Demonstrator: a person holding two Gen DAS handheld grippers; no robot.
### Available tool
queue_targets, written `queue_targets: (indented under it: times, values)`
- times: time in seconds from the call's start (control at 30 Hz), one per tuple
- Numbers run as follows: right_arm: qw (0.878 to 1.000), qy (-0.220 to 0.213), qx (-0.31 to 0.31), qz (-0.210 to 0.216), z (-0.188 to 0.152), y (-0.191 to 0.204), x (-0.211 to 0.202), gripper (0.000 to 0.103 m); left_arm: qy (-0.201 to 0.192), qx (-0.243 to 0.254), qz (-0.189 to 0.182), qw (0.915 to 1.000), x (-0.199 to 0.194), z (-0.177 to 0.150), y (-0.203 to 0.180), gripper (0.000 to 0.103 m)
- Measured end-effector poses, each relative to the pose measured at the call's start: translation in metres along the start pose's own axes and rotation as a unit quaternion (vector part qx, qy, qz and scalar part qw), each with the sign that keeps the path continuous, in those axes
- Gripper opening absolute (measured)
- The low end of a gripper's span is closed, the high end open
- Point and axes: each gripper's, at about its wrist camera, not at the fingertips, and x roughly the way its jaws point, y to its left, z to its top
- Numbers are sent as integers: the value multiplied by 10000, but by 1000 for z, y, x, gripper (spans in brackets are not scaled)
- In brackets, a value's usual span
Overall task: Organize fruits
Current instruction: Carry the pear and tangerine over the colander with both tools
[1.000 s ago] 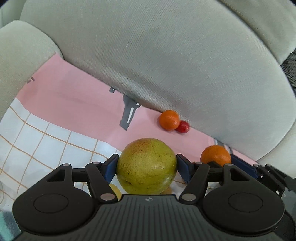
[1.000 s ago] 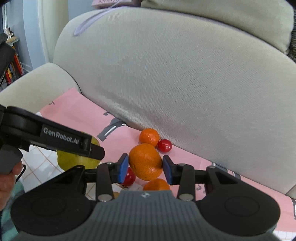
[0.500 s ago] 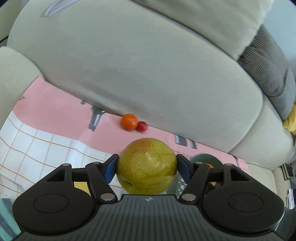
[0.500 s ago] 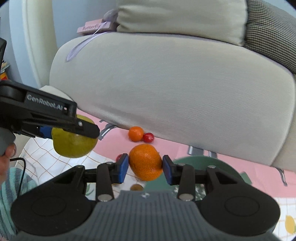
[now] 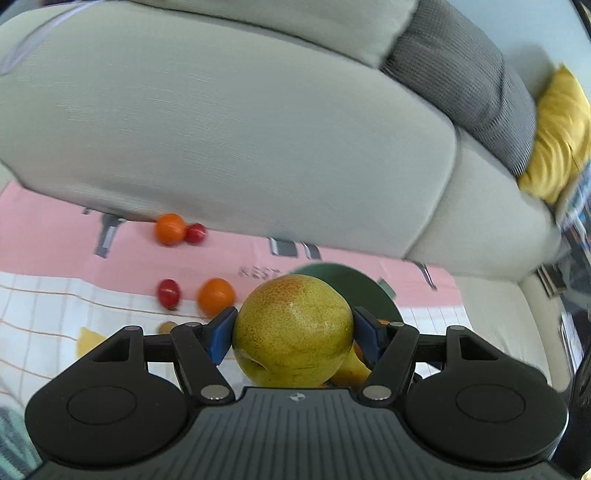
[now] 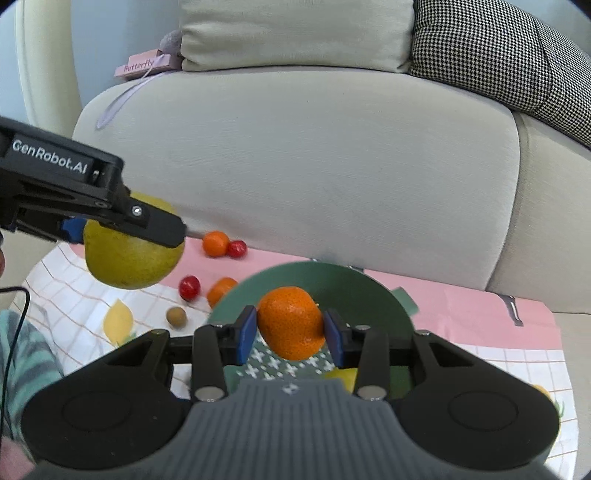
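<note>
My left gripper (image 5: 293, 334) is shut on a large yellow-green pear (image 5: 293, 328), carried in the air; the same pear (image 6: 129, 254) shows at the left of the right wrist view. My right gripper (image 6: 290, 328) is shut on an orange tangerine (image 6: 290, 323), held above a dark green plate (image 6: 332, 284) on the sofa seat. That plate's rim (image 5: 347, 280) peeks out behind the pear. On the cloth lie a tangerine (image 6: 215, 243) beside a red tomato (image 6: 236, 248), another tomato (image 6: 189, 287), another tangerine (image 6: 221, 290) and a small brown fruit (image 6: 176, 316).
A pale sofa backrest (image 6: 314, 166) rises right behind the fruit. Cushions sit on top: one beige (image 6: 295, 33), one houndstooth (image 6: 498, 55), one yellow (image 5: 557, 133). A pink and white checked cloth (image 6: 480, 314) covers the seat. A pink "Butterfly" box (image 6: 144, 66) rests on the backrest.
Both grippers have moved right and risen with their fruit. The green plate has come into view under the right gripper, and the loose fruit has slid to the left.
</note>
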Motion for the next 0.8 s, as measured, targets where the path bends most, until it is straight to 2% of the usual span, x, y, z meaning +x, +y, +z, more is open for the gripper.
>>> queue_targets:
  times: [0.17, 0.37, 0.8]
  values:
    - [9997, 154, -182, -43, -5, -6, 7, 37, 318, 267, -107, 9991, 21, -10, -15, 77]
    - [9989, 349, -288, -113, -12, -14, 21, 37, 588, 499, -55, 9970, 41, -17, -23, 77]
    - [9955, 537, -739, -245, -9, -19, 52, 37, 985, 1071, 245, 9890, 80, -15, -29, 77]
